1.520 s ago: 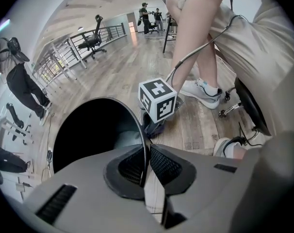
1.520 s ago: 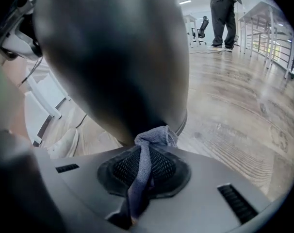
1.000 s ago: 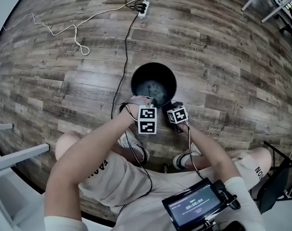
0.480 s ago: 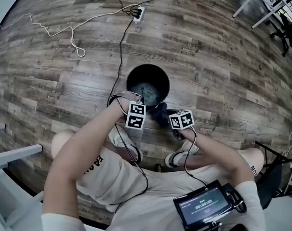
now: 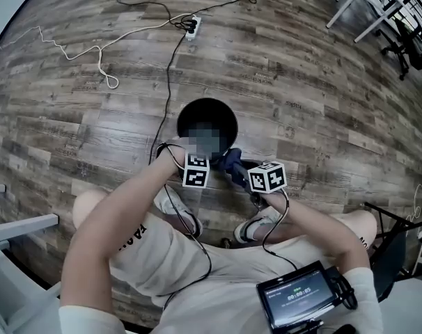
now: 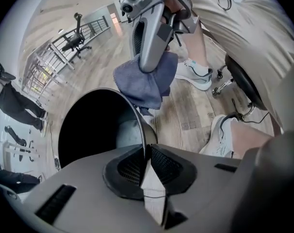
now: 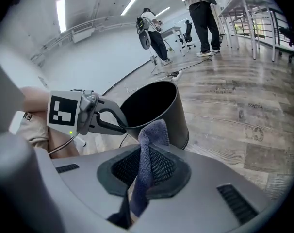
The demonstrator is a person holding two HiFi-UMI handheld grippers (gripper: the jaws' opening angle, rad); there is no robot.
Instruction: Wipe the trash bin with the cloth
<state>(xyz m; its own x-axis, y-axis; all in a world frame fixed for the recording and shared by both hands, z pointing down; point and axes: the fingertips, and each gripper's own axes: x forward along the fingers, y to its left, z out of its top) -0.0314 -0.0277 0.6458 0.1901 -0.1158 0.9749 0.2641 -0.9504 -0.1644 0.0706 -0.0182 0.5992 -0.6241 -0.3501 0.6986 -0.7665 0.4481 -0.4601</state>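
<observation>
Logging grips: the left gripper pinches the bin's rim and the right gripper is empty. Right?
Not quite. The right gripper is not empty: it is shut on a blue cloth, as the right gripper view shows. The left gripper, whose jaws have just been closing, does pinch the bin by its rim.

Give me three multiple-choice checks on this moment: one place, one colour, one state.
1. Where is the left gripper? A on the trash bin's rim; B on the floor; C on a cable.
2. What colour is the cloth? A white; B blue; C red.
3. The right gripper is: A open, empty; B shut on the cloth; C shut on the rim.
Key: A, its jaws, just closing, pinch the rim; B, dusky blue fabric; B, cloth sits clamped between its jaws.
</observation>
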